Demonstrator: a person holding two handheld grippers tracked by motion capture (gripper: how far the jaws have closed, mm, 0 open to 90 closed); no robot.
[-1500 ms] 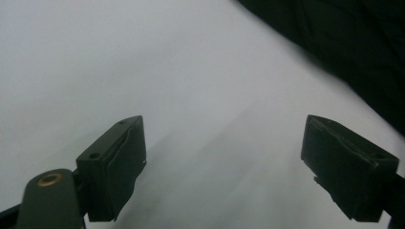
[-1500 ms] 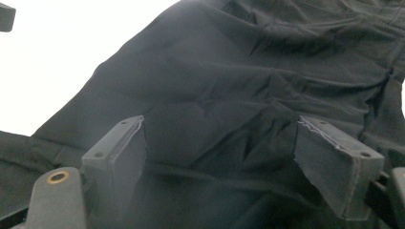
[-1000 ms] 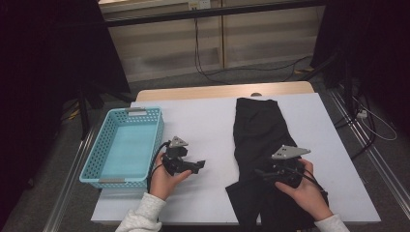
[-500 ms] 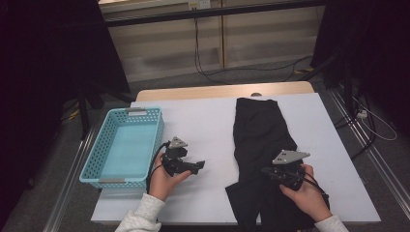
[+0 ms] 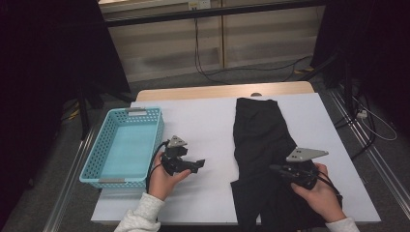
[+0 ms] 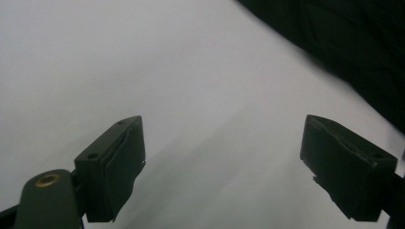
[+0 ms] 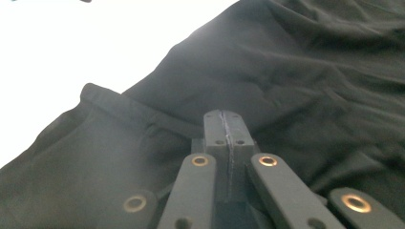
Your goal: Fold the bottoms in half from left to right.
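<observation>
Black garment (image 5: 263,145) flat (slightly rumpled) along the table's right half

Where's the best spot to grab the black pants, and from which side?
Probably the raised hem fold on the black pants, coming in low from the white table side: it stands up as a ridge, while the rest lies flat.

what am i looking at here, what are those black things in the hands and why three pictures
A person sits at a white table holding a handheld two-jaw gripper in each hand. One camera looks down from above; the other two ride on the grippers and look along their jaws. On the table lie a light blue basket and a black garment. The left gripper is open over bare table, holding nothing. The right gripper has just closed its jaws at the garment; whether cloth is pinched cannot be told.
</observation>
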